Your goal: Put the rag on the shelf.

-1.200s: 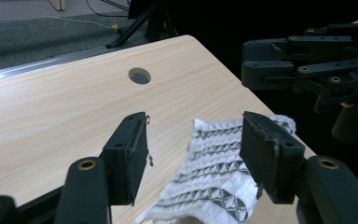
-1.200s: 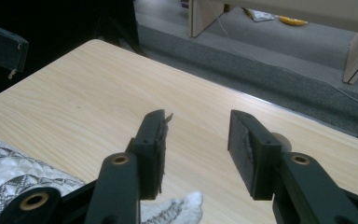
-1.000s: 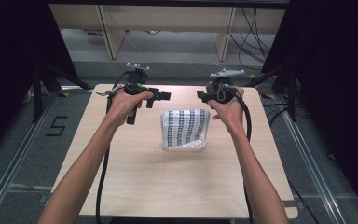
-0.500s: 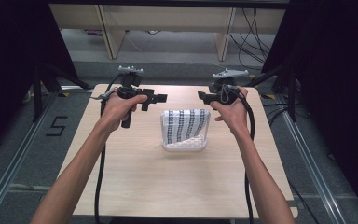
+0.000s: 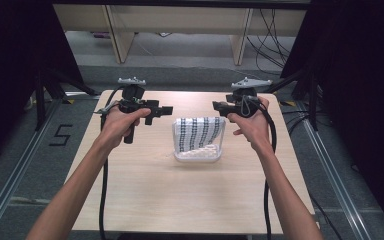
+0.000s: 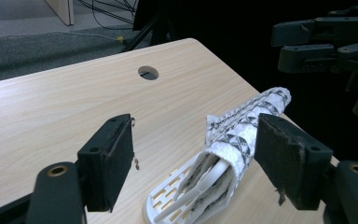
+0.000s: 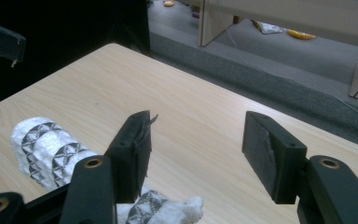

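The left gripper (image 5: 166, 109) hangs above the far left part of the table (image 5: 145, 200), its jaws spread wide with nothing between them; in the left gripper view they frame the work from either side without touching it. The right gripper (image 5: 219, 106) hangs above the far right part, its jaws likewise wide apart and empty, and in the right gripper view they stand over bare wood. Between the two, at the middle of the table and a little nearer the person, lies a white slotted basket (image 5: 198, 155) with a patterned cloth (image 5: 199, 132) draped over it, white with dark geometric bands. In the left gripper view the cloth (image 6: 247, 126) is wrapped loosely round the basket (image 6: 168, 198), whose open end shows what look like white plastic pieces inside. The cloth looks thin, soft and light, likely to sag and slide when lifted, so a pinch at a free edge or corner on the far side seems the best hold. The basket looks stiff but light, apt to shift if the cloth drags, so its rim may need steadying.
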`<state>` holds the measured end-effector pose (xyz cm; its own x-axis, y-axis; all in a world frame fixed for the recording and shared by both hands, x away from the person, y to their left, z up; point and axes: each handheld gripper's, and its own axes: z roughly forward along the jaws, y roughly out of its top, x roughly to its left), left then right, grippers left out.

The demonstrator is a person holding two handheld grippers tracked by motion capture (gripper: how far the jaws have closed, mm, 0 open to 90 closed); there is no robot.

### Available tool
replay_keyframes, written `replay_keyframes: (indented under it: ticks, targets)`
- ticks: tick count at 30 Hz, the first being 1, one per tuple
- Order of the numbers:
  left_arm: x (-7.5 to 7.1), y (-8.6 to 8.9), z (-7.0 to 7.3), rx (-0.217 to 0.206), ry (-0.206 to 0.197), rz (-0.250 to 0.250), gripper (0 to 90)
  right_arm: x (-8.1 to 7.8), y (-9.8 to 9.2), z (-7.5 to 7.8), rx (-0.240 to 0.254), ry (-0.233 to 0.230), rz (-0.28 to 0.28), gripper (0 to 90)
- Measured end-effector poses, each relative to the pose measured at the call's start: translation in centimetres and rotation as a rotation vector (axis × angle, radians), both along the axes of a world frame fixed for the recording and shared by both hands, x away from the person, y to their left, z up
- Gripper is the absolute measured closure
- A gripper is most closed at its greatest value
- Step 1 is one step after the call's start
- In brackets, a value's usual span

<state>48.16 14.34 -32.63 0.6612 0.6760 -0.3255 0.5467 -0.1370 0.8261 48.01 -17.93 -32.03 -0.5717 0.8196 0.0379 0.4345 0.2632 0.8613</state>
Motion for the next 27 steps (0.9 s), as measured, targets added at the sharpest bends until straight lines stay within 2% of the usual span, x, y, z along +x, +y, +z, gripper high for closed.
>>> replay_keyframes:
  ticks: [7,9,11,12,14,16,20,21,22,24,25,27]
  targets:
    - [-1.2,0.5,-0.1,0.008,-0.027,0.000,27.4,-0.8,-0.1,0.3,0.002,-0.027,0.009,42.5]
    - [-1.4,0.5,-0.2,0.009,-0.030,-0.006,27.4,-1.2,0.0,0.4,0.009,-0.014,0.016,42.4]
    - [-1.8,0.6,-0.3,0.007,-0.036,-0.009,27.4,-1.3,-0.1,0.4,0.007,-0.033,0.038,42.3]
    - [-2.0,0.6,-0.3,0.008,-0.040,-0.003,27.4,-1.5,-0.1,0.4,0.008,-0.030,0.026,42.1]
    - [-2.3,0.7,-0.5,0.002,-0.042,-0.013,27.2,-1.7,-0.1,0.3,0.006,-0.049,0.052,41.8]
    - [-2.7,0.7,-0.7,0.008,-0.051,-0.008,27.2,-2.0,-0.1,0.3,0.010,-0.042,0.036,41.7]
    - [-3.4,0.8,-1.0,0.001,-0.055,-0.024,27.1,-2.4,-0.3,0.2,-0.005,-0.053,0.049,40.4]
    - [-3.5,0.8,-1.0,-0.001,-0.059,-0.026,26.9,-2.6,-0.3,0.2,-0.002,-0.042,0.042,40.2]
    - [-3.7,0.8,-1.1,-0.001,-0.060,-0.024,26.7,-2.6,-0.4,0.2,-0.009,-0.055,0.050,40.2]
    - [-4.0,0.7,-1.2,0.003,-0.064,-0.032,26.2,-2.9,-0.4,0.1,0.002,-0.060,0.038,40.0]
    - [-4.2,0.7,-1.1,0.002,-0.062,-0.037,26.2,-3.0,-0.5,0.2,0.000,-0.044,0.050,39.8]
    - [-4.6,0.6,-1.1,0.005,-0.073,-0.033,26.2,-3.2,-0.6,0.1,0.005,-0.051,0.051,39.1]
